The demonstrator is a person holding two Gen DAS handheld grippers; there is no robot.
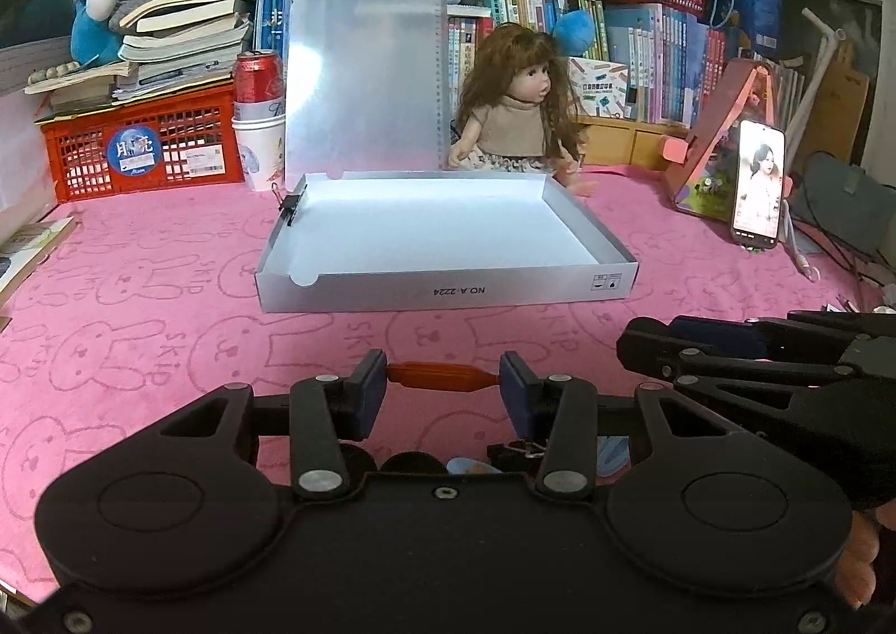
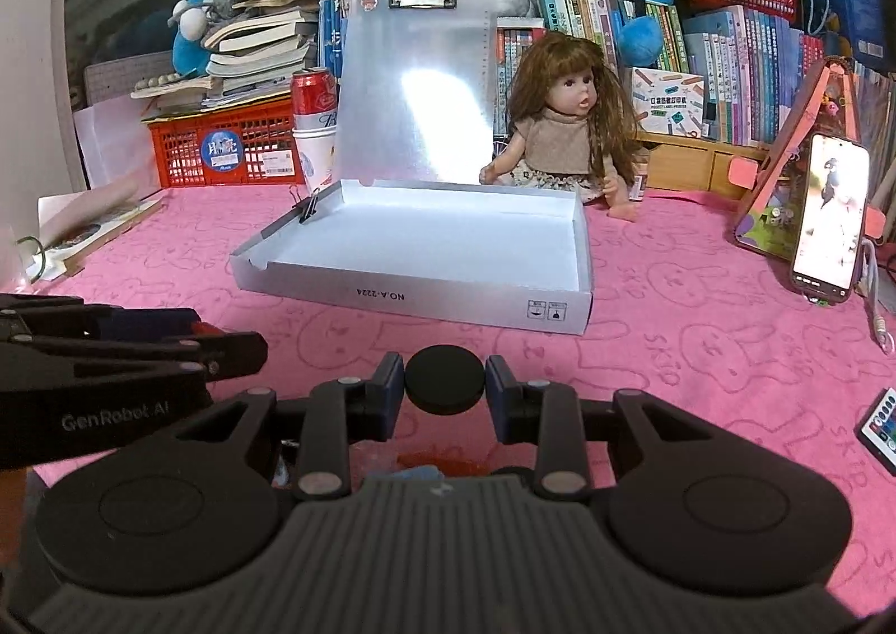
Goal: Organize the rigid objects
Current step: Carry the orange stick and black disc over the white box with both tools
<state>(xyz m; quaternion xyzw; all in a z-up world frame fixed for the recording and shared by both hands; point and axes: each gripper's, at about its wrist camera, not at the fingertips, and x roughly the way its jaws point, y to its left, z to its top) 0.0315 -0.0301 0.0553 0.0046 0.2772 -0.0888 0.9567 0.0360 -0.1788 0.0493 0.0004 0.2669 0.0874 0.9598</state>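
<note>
An open silver box [image 1: 448, 292] with its lid standing upright [image 1: 364, 74] sits on the pink cloth ahead; it also shows in the right wrist view [image 2: 414, 292]. Its inside looks bare. A black binder clip [image 1: 290, 205] is on its left wall. My left gripper [image 1: 443, 382] is shut on an orange tapered piece [image 1: 442, 376], held crosswise above the cloth in front of the box. My right gripper [image 2: 444, 382] is shut on a black round disc [image 2: 444, 380]. The right gripper appears at the right of the left wrist view [image 1: 728, 354], beside the left one.
A doll [image 1: 526, 113] sits behind the box. A phone [image 1: 759, 186] leans on a stand at right. A red can on a paper cup [image 1: 259, 119] and a red crate [image 1: 145, 147] stand back left. A remote [image 2: 879, 424] lies at right. Small items lie under the grippers.
</note>
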